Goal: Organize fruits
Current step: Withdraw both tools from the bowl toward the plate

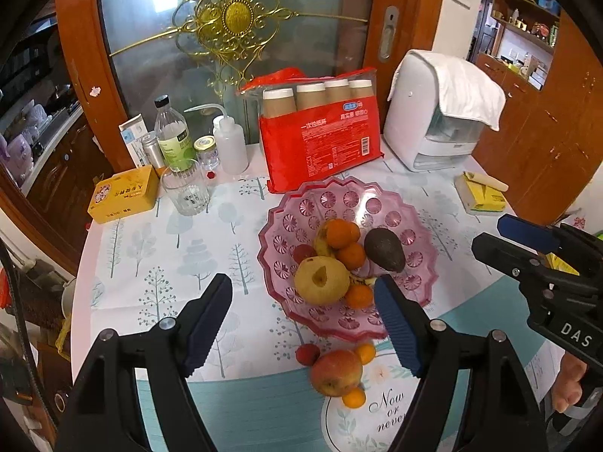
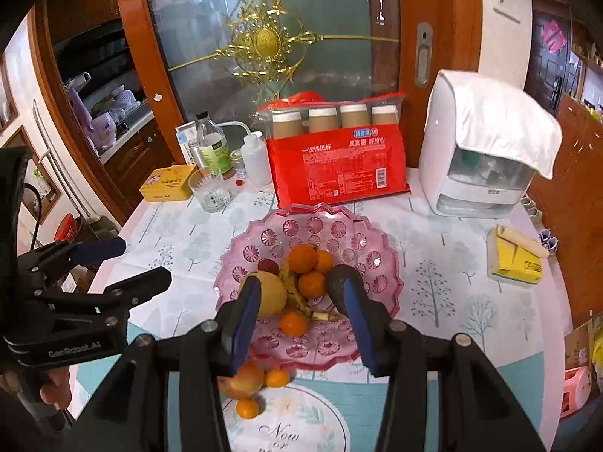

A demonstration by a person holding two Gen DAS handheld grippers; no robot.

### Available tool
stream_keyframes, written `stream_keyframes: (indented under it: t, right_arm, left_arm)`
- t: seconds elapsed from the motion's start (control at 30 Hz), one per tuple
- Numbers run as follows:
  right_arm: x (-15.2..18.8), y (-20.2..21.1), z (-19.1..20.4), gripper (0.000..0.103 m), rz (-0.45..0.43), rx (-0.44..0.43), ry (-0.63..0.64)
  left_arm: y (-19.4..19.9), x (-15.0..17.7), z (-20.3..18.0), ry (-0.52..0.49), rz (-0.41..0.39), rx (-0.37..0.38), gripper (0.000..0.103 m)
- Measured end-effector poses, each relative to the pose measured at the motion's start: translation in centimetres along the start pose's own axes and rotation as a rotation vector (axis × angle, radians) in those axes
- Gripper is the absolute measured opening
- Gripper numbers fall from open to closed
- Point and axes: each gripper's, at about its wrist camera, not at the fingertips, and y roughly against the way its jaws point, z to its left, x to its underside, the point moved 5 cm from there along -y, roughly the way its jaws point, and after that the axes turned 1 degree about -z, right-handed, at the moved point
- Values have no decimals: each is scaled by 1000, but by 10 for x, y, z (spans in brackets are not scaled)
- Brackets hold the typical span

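Pink plastic bowl [image 1: 422, 226] holds oranges [image 1: 341, 233], avocado [image 1: 384, 248].

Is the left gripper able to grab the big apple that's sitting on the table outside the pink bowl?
Probably yes. The left gripper is open and empty, and the apple lies on the table in front of the pink bowl. Only small oranges and a red fruit crowd it.
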Motion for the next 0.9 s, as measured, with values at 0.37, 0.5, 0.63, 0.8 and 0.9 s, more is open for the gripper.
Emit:
stream_keyframes:
  t: [0.37,0.5,0.63,0.8,0.9]
  right_arm:
    - [24,39,22,47,-16,-9,8]
    - [34,45,27,47,-13,-13,-1]
    - [48,44,30,47,3,-18,-18]
    - [66,40,32,47,23,-13,-34]
    - [78,34,32,47,32,0,-23]
  left_arm:
    - [38,20,-4,-41,-27,35,77]
    - [46,29,-3,-60,-34,43,81]
    - [46,40,-2,-81,-27,50,81]
    - [40,55,-1,-102,-6,65,81]
    - [34,64,-2,-117,4,67,81]
